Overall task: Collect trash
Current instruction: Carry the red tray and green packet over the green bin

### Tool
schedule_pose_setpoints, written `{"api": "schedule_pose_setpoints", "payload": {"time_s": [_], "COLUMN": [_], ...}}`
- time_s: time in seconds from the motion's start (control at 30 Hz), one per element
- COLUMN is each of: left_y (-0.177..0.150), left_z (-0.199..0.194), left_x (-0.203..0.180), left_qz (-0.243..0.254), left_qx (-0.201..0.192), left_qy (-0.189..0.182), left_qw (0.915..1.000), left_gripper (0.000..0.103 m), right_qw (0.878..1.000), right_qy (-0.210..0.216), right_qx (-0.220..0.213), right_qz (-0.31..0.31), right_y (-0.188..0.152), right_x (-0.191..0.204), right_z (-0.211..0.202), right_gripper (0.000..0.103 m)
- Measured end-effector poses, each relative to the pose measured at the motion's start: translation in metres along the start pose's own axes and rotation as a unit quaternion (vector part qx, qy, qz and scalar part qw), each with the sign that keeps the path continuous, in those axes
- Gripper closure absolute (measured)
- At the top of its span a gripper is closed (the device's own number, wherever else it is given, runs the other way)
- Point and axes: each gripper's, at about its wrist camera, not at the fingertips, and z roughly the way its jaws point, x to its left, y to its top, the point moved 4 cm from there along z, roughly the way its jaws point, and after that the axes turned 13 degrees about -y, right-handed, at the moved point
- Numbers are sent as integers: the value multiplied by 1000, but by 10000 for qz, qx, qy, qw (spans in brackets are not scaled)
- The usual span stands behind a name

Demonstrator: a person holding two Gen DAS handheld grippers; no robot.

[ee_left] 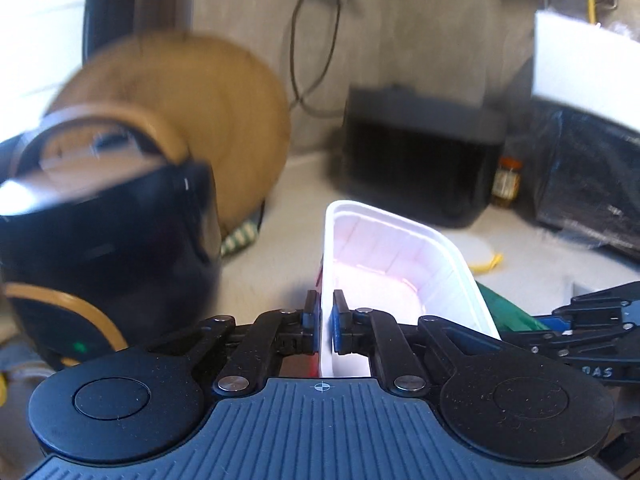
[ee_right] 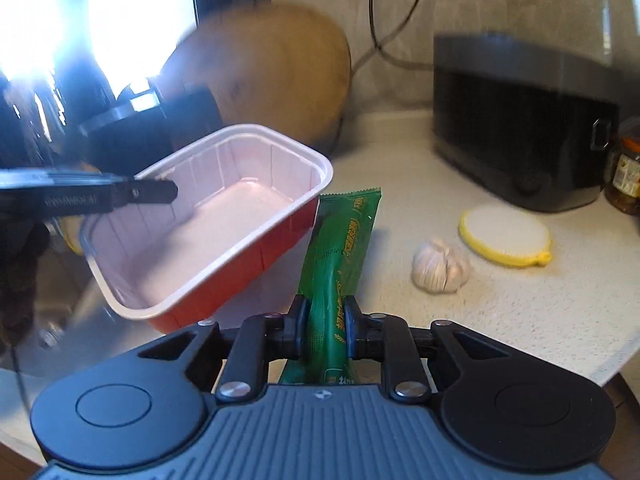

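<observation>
Beside the dark grey appliance (ee_right: 520,128) at the back of the pale countertop (ee_right: 500,312), I hold two pieces of trash off the surface. My left gripper (ee_left: 327,320) is pinched tight on one wall of the food tray (ee_right: 208,216), white inside and red outside, which hangs tilted to the left of the appliance. My right gripper (ee_right: 327,326) is clamped narrow on the green wrapper (ee_right: 340,248), which stands upright just right of the tray, its top edge close to the tray's corner. A garlic bulb (ee_right: 440,266) and a yellow-rimmed round pad (ee_right: 505,234) lie on the countertop in front of the appliance. Left of it a round wooden board (ee_right: 276,76) leans, I think against the wall, though blur smears it. A small jar (ee_left: 507,180) stands at the appliance's right side.
</observation>
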Motion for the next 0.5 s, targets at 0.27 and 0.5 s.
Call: {"api": "schedule_pose_setpoints", "payload": {"time_s": [0.27, 0.5], "left_y": [0, -27], "left_z": [-20, 19], "left_x": [-90, -188], "left_qz": [583, 1170], "left_qx": [-172, 109], "left_qy": [-526, -1444], "left_qw": [9968, 9825], "left_gripper": [93, 93], "right_qw": [9946, 9809], "right_qy": [-524, -1486], "right_qx": [-832, -872], "right_qz": [317, 906], "right_y": [-20, -88], "right_x": [-41, -113], "right_z": [-96, -156], "right_gripper": [85, 85]}}
